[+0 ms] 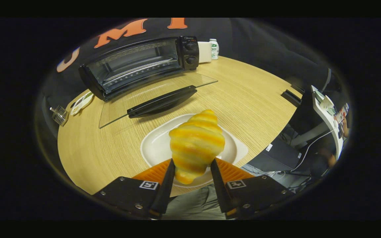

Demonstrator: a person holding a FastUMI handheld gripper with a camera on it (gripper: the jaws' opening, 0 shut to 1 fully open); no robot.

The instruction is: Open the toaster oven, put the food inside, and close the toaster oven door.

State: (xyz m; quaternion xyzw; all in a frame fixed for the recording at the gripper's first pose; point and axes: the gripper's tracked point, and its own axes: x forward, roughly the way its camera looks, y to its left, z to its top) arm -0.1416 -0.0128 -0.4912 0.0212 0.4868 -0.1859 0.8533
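Croissant (196,142) gripped between both fingers of gripper (192,165), above white plate (154,145); toaster oven (137,64) beyond, door (157,96) open flat.

No text in the scene resolves well enough to read. The toaster oven (137,66) carries a small brand mark at 12 o'clock above its upper knob; the characters are too small to make out. The bottle (214,49), at 3 o'clock from the oven, bears a label, also illegible.
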